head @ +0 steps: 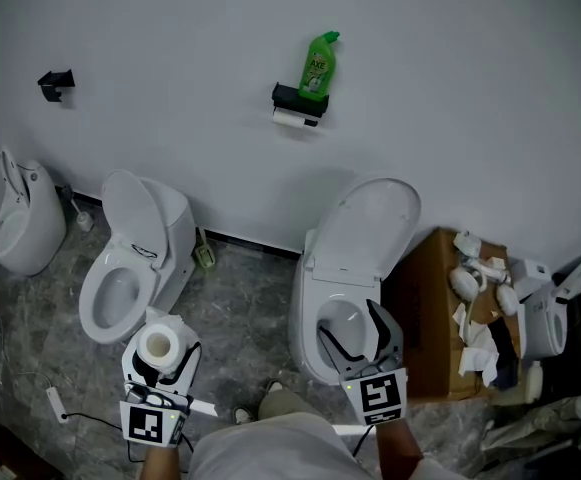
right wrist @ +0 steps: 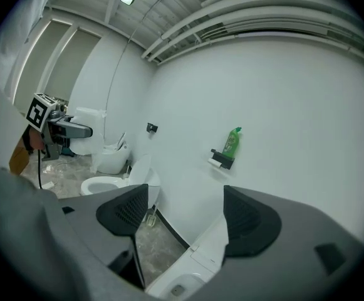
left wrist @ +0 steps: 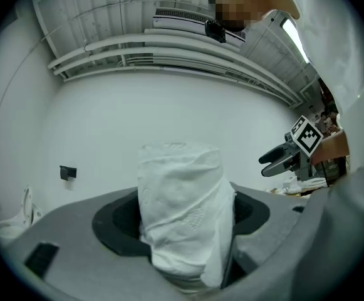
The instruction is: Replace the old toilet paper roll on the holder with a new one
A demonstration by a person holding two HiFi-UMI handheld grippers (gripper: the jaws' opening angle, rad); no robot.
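Now: full white toilet paper roll (left wrist: 182, 212) upright, clamped between left gripper (head: 162, 356) jaws, gripper level, low beside left white toilet (head: 130, 268). Right gripper (right wrist: 185, 213) tilted downward over right white toilet (head: 355, 248), jaws wide apart, empty. Black wall holder (head: 298, 101) well apart, ahead.

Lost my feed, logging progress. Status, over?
Left tool shut on new paper roll. Right tool open, empty. Old roll on wall holder; green bottle standing on top.
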